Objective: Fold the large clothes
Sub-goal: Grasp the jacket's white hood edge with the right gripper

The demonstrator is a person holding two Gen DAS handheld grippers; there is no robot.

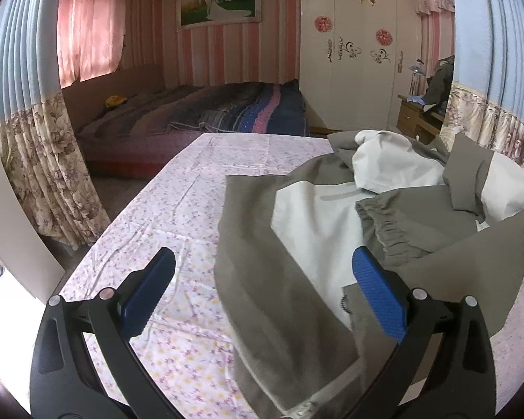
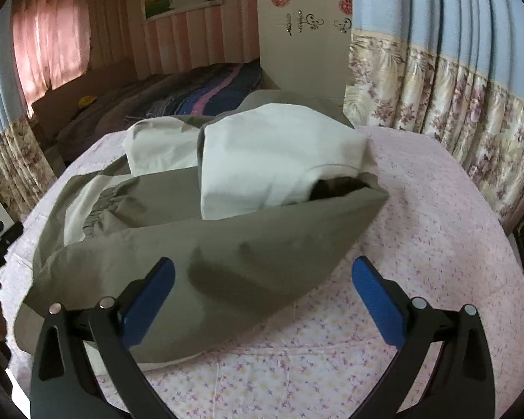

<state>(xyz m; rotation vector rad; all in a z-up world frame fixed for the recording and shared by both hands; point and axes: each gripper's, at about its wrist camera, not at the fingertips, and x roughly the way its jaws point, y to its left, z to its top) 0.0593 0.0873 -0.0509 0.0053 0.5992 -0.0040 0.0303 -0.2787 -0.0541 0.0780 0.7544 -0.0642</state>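
The grey-and-white jacket point(image 1: 332, 244) lies in a rumpled heap on the flowered tabletop point(image 1: 178, 209), sleeves and hood bunched on top, nothing squared up yet. Both the left tongs point(image 1: 262, 293) and the right tongs point(image 2: 262, 296) hang above it spread wide, gripping nothing. I'd say almost all the folding remains.

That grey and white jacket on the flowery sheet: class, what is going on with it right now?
A person holding a gripper in each hand is working on a large grey and white jacket spread on a table covered by a floral sheet. The jacket is rumpled and not yet neatly folded, with parts lying over one another. The left gripper and the right gripper both hover above it with jaws wide apart, gripping nothing.
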